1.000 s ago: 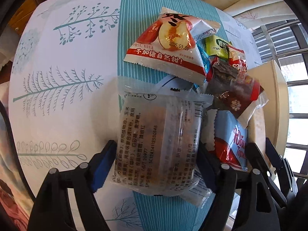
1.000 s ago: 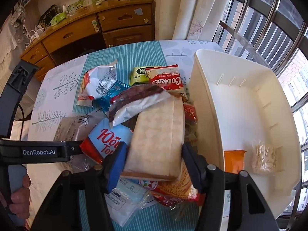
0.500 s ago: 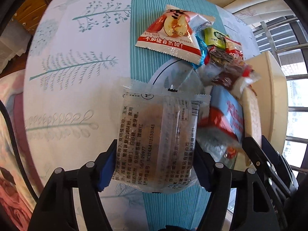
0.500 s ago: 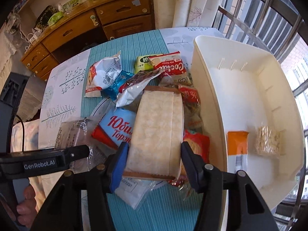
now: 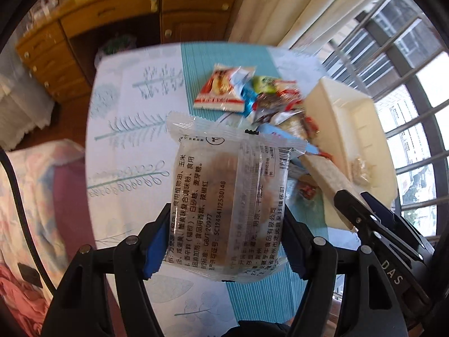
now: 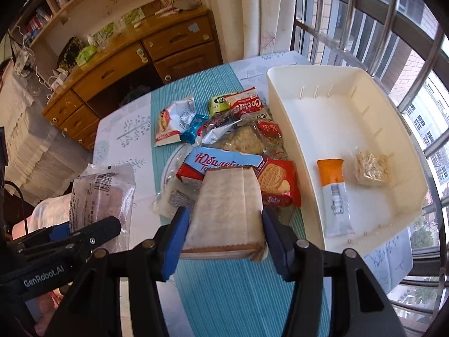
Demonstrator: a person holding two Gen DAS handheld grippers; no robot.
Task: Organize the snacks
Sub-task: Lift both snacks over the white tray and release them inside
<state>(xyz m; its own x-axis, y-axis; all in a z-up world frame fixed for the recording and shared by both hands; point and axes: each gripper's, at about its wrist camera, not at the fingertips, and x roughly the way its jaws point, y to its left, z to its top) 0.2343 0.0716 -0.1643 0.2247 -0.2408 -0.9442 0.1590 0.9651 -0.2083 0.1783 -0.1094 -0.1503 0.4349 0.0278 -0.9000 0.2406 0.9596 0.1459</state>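
Both grippers pinched packets, left gripper a clear pastry packet, right gripper a pale wafer pack; slick film risked slipping short of the bin.

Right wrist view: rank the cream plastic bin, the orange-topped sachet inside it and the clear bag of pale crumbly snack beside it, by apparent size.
1. Cream plastic bin, far the largest.
2. Orange-topped sachet.
3. Clear bag of pale crumbly snack, shorter than the sachet but wider, so these two are close.

Daylight enters through the barred window (overexposed at right). Left wrist view shows motion blur; right wrist view is sharp. Fisheye curvature and dark vignetting mark all edges.
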